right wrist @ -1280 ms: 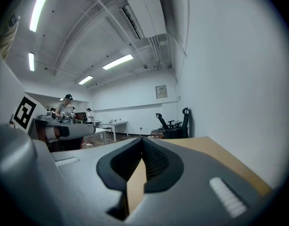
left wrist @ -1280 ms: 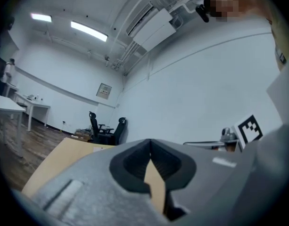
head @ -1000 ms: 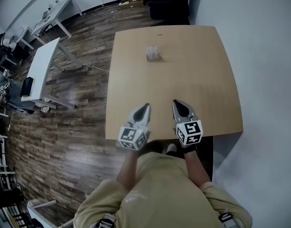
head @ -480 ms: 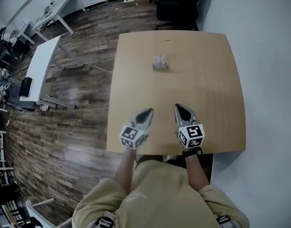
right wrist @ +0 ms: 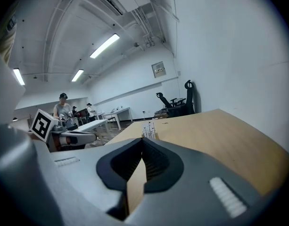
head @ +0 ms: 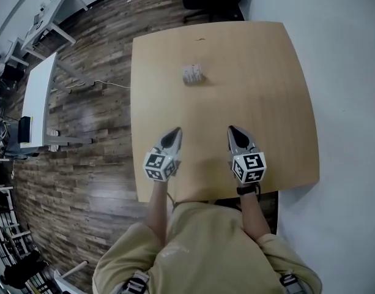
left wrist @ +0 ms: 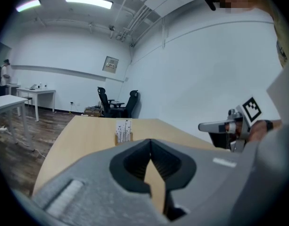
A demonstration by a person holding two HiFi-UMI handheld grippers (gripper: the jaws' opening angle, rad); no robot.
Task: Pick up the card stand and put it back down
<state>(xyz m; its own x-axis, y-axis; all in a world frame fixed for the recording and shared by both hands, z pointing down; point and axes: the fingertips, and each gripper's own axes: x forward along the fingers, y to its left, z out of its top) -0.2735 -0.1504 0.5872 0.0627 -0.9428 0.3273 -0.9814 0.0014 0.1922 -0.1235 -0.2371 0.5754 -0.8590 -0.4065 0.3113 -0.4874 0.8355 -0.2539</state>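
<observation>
Well ahead, card stand (head: 192,73): wooden, white cards (left wrist: 123,126).

Card stand (head: 192,73) on table (head: 279,103), toward far edge, left of centre.

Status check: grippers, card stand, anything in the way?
Left gripper shut, empty. Right gripper shut, empty. Card stand upright, untouched, ahead of both. Nothing in the way.
</observation>
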